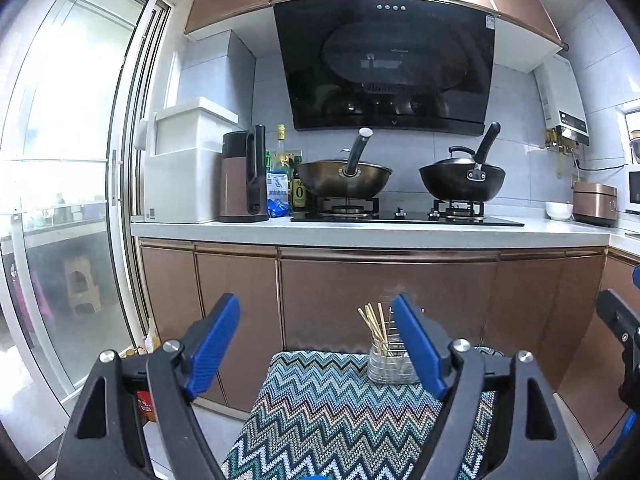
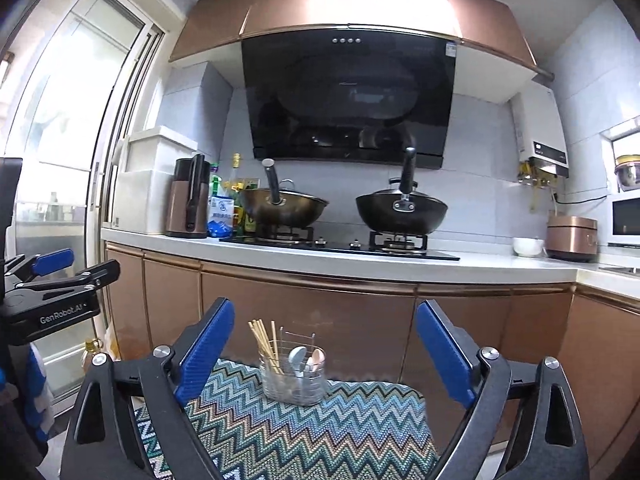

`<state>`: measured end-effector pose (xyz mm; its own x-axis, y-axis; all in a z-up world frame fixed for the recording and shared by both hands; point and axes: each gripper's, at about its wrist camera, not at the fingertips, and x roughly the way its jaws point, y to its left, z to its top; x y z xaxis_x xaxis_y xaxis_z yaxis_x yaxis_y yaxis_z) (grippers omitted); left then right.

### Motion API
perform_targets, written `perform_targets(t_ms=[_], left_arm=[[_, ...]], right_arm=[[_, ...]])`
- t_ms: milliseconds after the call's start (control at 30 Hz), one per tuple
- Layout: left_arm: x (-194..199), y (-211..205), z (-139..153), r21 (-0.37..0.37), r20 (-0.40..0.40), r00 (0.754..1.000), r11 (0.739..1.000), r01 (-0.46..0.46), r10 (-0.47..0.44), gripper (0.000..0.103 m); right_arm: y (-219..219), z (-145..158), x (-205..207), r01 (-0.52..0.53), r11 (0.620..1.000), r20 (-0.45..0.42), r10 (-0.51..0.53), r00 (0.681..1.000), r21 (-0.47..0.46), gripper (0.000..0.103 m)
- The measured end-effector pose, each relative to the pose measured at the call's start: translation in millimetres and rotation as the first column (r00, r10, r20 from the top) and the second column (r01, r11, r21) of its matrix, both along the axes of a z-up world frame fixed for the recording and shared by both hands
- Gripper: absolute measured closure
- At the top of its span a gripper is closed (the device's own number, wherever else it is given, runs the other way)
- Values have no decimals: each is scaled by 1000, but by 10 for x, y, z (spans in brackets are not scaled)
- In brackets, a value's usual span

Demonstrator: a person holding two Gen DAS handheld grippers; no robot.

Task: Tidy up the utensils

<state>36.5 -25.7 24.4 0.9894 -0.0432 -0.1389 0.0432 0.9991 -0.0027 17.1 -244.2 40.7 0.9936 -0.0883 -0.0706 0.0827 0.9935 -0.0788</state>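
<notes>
A wire utensil holder [image 2: 294, 376] stands at the far end of a zigzag-patterned cloth [image 2: 304, 432]. It holds several wooden chopsticks [image 2: 264, 344] on its left side and spoons [image 2: 306, 360] on its right. In the left wrist view the same holder [image 1: 390, 364] shows with chopsticks [image 1: 376, 326], partly hidden behind the right blue finger. My left gripper [image 1: 318, 344] is open and empty, well short of the holder. My right gripper [image 2: 324, 352] is also open and empty, with the holder seen between its fingers but farther off.
Behind the cloth runs a kitchen counter [image 2: 360, 268] with bronze cabinet doors [image 2: 304, 316]. Two woks [image 2: 400, 212] sit on the stove, a kettle [image 2: 190, 200] and bottles at the left, a rice cooker [image 2: 572, 236] at the right. A glass sliding door [image 1: 72, 184] stands left.
</notes>
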Motion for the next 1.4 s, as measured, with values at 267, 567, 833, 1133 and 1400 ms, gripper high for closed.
perform_targets(t_ms=[267, 567, 833, 1133, 1400], left_arm=[[-16, -7, -65, 6, -3, 999, 999, 33, -33, 25], [-76, 19, -100, 17, 7, 1000, 1000, 15, -15, 25], [-132, 38, -91, 10, 12, 1000, 1000, 14, -15, 25], [-95, 128, -96, -3, 2, 1000, 1000, -10, 10, 24], [-42, 175, -130, -12, -9, 999, 999, -42, 42, 25]], right_arm=[[-55, -94, 34, 23, 1000, -23, -23, 999, 2, 10], [-89, -174, 17, 70, 997, -48, -70, 996, 10, 7], [-32, -133, -74, 80, 997, -28, -80, 996, -15, 4], [-9, -144, -62, 99, 995, -31, -100, 995, -31, 4], [6, -168, -28, 108, 993, -43, -110, 993, -45, 3]])
